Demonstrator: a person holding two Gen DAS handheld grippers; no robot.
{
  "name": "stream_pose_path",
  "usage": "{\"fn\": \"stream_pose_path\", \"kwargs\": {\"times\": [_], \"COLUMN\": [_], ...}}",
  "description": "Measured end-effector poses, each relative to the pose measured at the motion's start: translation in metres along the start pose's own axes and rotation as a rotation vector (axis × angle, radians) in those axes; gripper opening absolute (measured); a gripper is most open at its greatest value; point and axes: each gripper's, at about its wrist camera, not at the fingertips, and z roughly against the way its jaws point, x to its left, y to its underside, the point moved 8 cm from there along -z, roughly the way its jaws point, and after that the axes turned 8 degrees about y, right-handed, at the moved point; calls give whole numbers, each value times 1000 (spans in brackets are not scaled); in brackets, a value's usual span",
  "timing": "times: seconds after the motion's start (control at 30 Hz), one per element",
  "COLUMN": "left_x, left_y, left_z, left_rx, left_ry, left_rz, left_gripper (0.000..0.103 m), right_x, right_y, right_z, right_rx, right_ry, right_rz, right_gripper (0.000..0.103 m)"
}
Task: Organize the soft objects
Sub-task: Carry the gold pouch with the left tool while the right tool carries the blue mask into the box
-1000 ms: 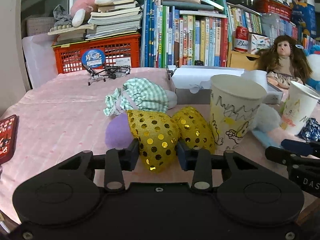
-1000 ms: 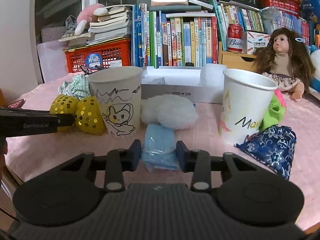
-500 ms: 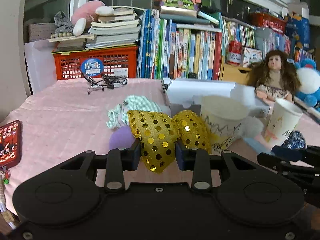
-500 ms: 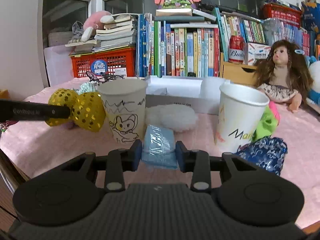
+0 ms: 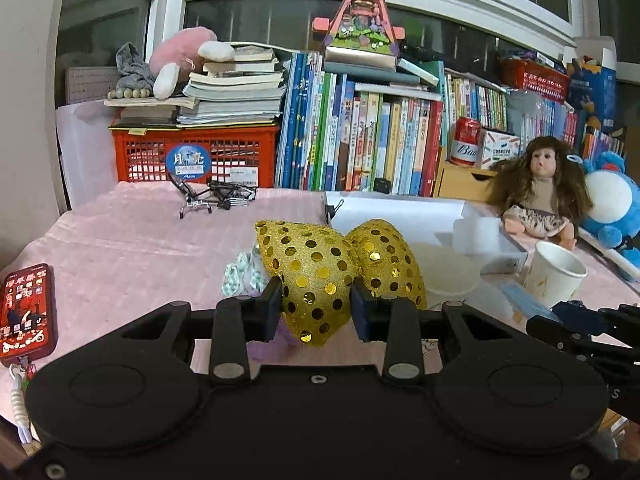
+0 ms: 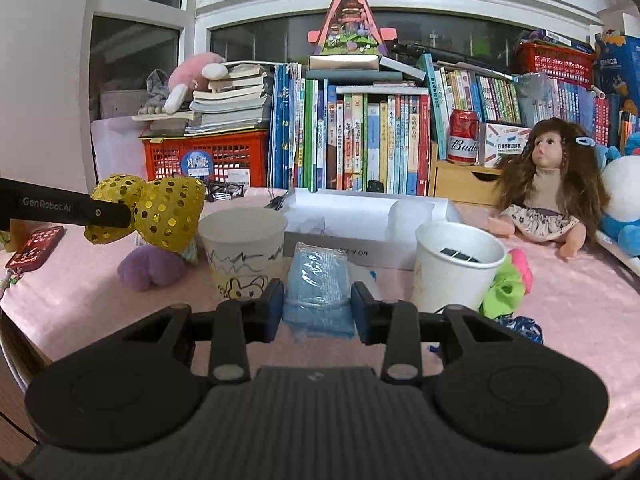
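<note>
Both grippers are clamped: left gripper point(image 5: 316, 306) on the gold sequined bow point(image 5: 320, 268), right gripper point(image 6: 319, 306) on the blue packet point(image 6: 319, 280), each lifted higher off the pink tablecloth point(image 6: 560, 292), clear of both paper cups point(image 6: 456, 264).

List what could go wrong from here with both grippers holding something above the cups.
The left gripper pinches only one lobe of the gold sequin bow; the free lobe could snag or tip the doodled cup. The right gripper holds a slick blue packet by its edges, so it may slip. The cups look light and easy to knock over.
</note>
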Motion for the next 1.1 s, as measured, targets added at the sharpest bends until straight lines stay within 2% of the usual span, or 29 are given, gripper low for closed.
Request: {"fn": "stream_pose_path", "kwargs": {"times": [0.57,1.1], "left_x": [-14,-39], "left_y": [-20,-70], "left_z": [-8,-61], "left_rx": [-11,25], "left_ry": [40,122], "left_rz": [-14,-33], "left_gripper": [33,33], "right_x": [-8,-34], "right_y": [-11,-68], "right_z": [-1,-26], "right_rx": [-6,-40], "right_ry": [4,35], "right_rz": [-19,-2], "right_gripper": [41,41]}}
